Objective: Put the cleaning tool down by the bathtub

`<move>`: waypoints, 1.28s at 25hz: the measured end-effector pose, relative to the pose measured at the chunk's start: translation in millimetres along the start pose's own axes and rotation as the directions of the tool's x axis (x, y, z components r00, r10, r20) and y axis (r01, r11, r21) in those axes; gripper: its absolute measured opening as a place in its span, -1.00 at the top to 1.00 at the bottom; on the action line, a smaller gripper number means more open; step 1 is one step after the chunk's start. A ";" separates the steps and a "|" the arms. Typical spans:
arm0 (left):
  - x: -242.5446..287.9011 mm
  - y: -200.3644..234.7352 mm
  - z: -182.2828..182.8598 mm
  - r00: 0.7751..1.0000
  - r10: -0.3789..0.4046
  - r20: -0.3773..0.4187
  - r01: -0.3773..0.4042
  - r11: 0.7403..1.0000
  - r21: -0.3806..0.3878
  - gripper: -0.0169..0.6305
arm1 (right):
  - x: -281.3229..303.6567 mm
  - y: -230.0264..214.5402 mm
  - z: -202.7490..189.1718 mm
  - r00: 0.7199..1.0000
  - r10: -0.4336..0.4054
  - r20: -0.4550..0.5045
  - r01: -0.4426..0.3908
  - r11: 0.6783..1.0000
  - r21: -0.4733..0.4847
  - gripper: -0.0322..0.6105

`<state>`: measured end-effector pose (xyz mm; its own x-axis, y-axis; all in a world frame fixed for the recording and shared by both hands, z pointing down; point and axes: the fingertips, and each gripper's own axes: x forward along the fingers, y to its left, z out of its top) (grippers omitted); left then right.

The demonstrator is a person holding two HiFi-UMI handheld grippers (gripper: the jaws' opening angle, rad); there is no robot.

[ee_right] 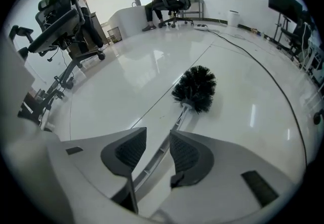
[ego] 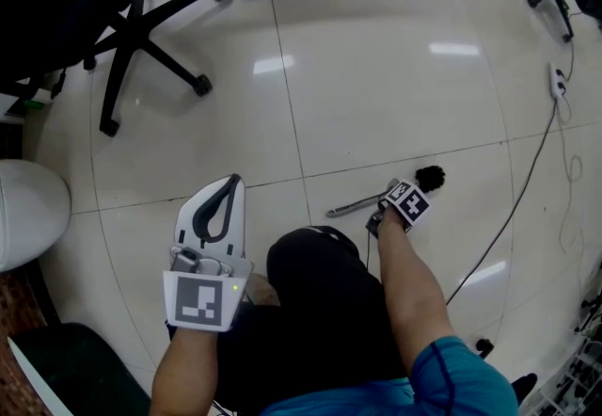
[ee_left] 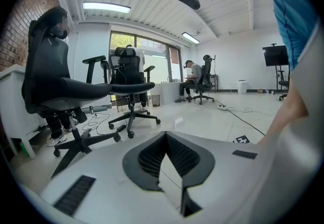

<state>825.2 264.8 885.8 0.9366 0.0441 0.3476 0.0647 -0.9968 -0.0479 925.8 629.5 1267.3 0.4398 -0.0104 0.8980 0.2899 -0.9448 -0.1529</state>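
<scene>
Black bristles are forming the round head of the cleaning tool (ee_right: 194,87). Its slim pale handle is lying flat on the glossy floor (ego: 395,94) between the parted jaws of the right hand-held gripper (ee_right: 158,132), with neither pad pressing on it. The left hand-held gripper (ee_left: 165,134) is keeping its jaws together, empty.

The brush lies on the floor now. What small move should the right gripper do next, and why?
Probably lift the right gripper straight up, clear of the handle. The brush already lies on the floor, and the jaws stand apart around its handle without pressing it.
</scene>
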 end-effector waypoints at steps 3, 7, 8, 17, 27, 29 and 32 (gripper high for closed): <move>1.7 -1.1 -2.1 1.000 -0.008 -0.008 0.008 1.000 0.005 0.95 | 5.1 -4.4 -4.7 1.000 -0.021 -0.015 0.021 1.000 0.006 0.32; 1.9 0.5 -6.7 1.000 -0.007 -0.029 0.007 1.000 0.004 0.95 | 6.3 -4.9 -4.2 0.998 -0.055 -0.006 0.055 0.998 -0.016 0.33; 2.0 0.6 -7.9 0.999 -0.006 -0.034 0.006 1.000 0.001 0.95 | 6.4 -6.8 -5.0 0.998 -0.067 -0.007 0.067 0.998 -0.016 0.33; 5.4 1.9 -12.5 0.999 -0.013 -0.052 0.013 1.000 0.000 0.95 | 17.7 -32.5 -48.9 0.975 -0.102 -0.196 0.121 0.989 0.086 0.30; 8.2 -3.8 -10.3 0.999 -0.032 -0.038 0.032 0.999 0.001 0.95 | 14.9 -44.8 -53.0 0.977 0.012 -0.212 0.028 0.982 0.189 0.69; 9.5 -4.2 -8.5 0.999 -0.040 -0.030 0.040 0.999 -0.002 0.95 | 10.8 -40.4 -52.4 0.976 0.070 -0.206 -0.023 0.975 0.223 0.69; 12.2 -4.0 -9.1 0.998 -0.053 -0.028 0.053 0.999 -0.010 0.95 | -1.6 -20.7 -35.3 0.975 0.167 -0.146 -0.136 0.970 0.202 0.69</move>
<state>833.2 268.8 898.8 0.9219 0.0953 0.3756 0.1107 -0.9937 -0.0195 889.1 637.4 1283.5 0.3534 -0.2155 0.9103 0.3933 -0.8487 -0.3536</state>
